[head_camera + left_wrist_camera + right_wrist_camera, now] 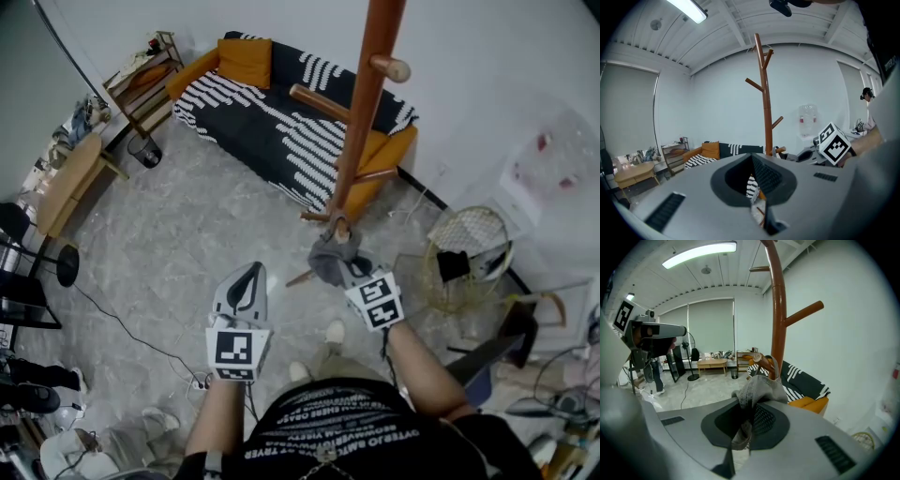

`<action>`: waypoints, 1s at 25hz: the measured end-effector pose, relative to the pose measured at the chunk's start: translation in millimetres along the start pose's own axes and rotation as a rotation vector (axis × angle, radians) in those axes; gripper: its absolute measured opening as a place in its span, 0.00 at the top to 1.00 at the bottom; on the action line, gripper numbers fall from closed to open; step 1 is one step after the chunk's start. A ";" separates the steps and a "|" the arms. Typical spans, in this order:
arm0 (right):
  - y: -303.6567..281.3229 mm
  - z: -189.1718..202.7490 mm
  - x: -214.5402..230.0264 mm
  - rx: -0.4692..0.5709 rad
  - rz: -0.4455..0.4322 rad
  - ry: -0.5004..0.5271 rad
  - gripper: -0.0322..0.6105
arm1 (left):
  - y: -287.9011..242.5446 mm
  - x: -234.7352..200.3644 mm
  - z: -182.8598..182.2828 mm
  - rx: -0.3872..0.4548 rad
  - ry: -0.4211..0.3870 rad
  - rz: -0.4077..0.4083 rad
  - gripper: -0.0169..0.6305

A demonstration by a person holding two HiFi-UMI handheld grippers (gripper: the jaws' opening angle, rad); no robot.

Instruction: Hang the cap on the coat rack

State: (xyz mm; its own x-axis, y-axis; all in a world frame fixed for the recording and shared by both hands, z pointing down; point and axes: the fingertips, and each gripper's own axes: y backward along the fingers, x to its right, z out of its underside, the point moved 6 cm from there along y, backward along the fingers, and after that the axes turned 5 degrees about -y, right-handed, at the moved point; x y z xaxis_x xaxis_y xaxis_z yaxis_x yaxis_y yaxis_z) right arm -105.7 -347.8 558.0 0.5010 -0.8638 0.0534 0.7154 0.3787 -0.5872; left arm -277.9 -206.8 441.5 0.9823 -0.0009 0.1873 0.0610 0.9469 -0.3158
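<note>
Room: grey marbled floor is filling the lower ground, with a black-and-white striped sofa standing behind a wooden coat rack.
Task item: grey cap is being held up against a low peg of the rack; its back strap is looping at the peg's tip, though I cannot tell whether it is fully over.
Right gripper: jaws are pressing together on a fold of the cap's cloth, which is bunching out above and below the pads.
Left gripper: jaws are lying together with nothing between them, hanging idle well apart from the rack.
Risk, slippage: if the strap is only resting on the rounded peg end, the cap is likely to be sliding off once released.
Risk, snagging: cloth is bunching deep in the jaws, so it may be dragging the cap back off the peg as the jaws part.
Risk, rack: pushing hard on the peg could be rocking the slender pole.
</note>
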 end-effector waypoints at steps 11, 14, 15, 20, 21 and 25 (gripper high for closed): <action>-6.2 9.5 1.8 -0.036 0.019 -0.006 0.88 | 9.5 -0.9 -2.9 0.005 -0.007 -0.003 0.98; -2.7 10.7 -1.2 -0.032 0.003 -0.010 0.76 | 13.9 0.9 -3.0 0.007 -0.009 -0.003 0.98; -0.8 11.2 -2.7 -0.030 -0.003 -0.011 0.73 | 15.6 1.5 -3.1 0.008 -0.010 -0.003 0.98; 13.5 11.9 -6.4 0.001 0.014 -0.014 0.72 | 25.7 3.0 -6.2 0.015 -0.018 0.000 0.98; 18.0 9.8 -7.0 0.013 0.019 -0.017 0.72 | 27.4 3.3 -7.1 0.019 -0.020 0.001 0.98; 38.6 -4.4 -9.9 0.122 0.033 -0.020 0.72 | 34.5 5.8 -9.0 0.029 -0.026 0.007 0.98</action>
State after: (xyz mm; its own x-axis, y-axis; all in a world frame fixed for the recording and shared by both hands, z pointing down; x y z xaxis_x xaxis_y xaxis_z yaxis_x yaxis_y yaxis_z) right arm -85.2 -326.1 531.2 0.5340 -0.8439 0.0528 0.7519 0.4454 -0.4860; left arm -268.5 -177.1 423.3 0.9779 0.0141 0.2088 0.0482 0.9557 -0.2903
